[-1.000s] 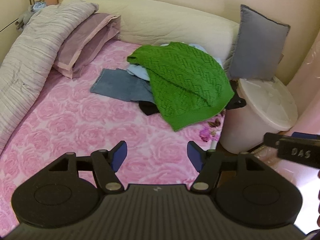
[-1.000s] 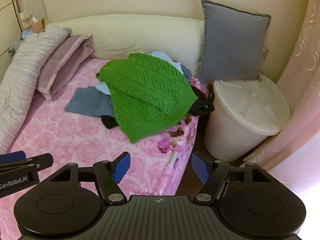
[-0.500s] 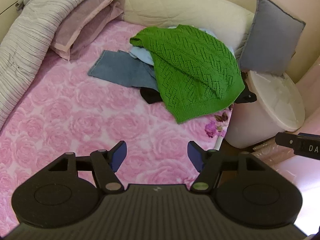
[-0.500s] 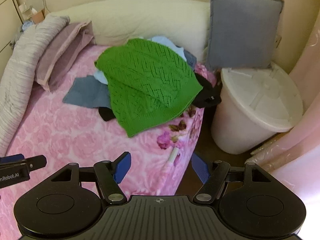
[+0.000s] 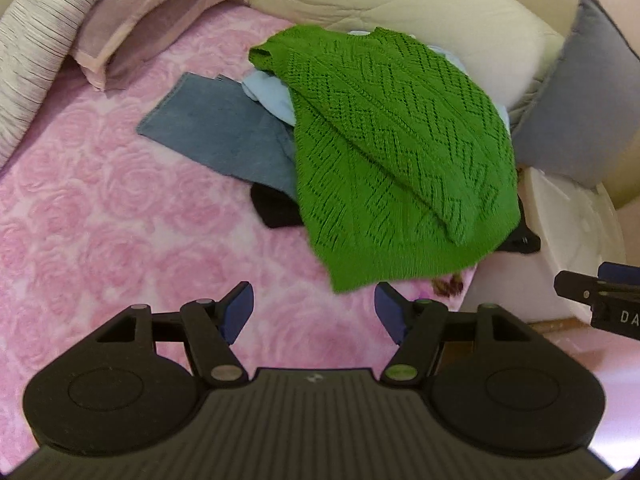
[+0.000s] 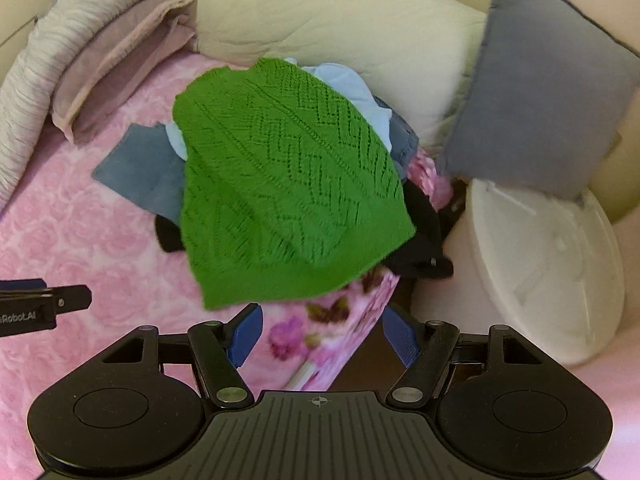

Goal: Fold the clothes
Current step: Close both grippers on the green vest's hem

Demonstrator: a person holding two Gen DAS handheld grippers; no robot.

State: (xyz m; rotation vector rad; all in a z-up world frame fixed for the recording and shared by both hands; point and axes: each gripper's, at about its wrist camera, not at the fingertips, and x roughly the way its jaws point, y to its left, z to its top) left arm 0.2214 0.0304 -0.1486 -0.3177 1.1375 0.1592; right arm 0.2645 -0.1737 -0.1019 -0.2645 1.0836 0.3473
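Observation:
A green knitted sweater (image 5: pixel 392 152) (image 6: pixel 288 196) lies on top of a heap of clothes on the pink rose-patterned bed (image 5: pixel 100 216) (image 6: pixel 80 248). Under it show a blue-grey garment (image 5: pixel 216 136) (image 6: pixel 140 172), a light blue one (image 5: pixel 268 92) (image 6: pixel 352 88) and a black one (image 5: pixel 276 208) (image 6: pixel 420 240). My left gripper (image 5: pixel 314 312) is open, just short of the sweater's near hem. My right gripper (image 6: pixel 320 332) is open too, over the bed's corner below the hem. Neither holds anything.
A white lidded bin (image 5: pixel 572 232) (image 6: pixel 548 272) stands on the floor right of the bed. A grey cushion (image 5: pixel 588 92) (image 6: pixel 540 100) leans above it. A cream bolster (image 5: pixel 400 4) (image 6: pixel 320 28), mauve pillows (image 5: pixel 152 20) and a striped duvet (image 5: pixel 44 40) line the far and left sides.
Both grippers have moved forward and down toward the clothes heap; the green sweater now looms larger and nearer the fingertips. Both jaws stayed open.

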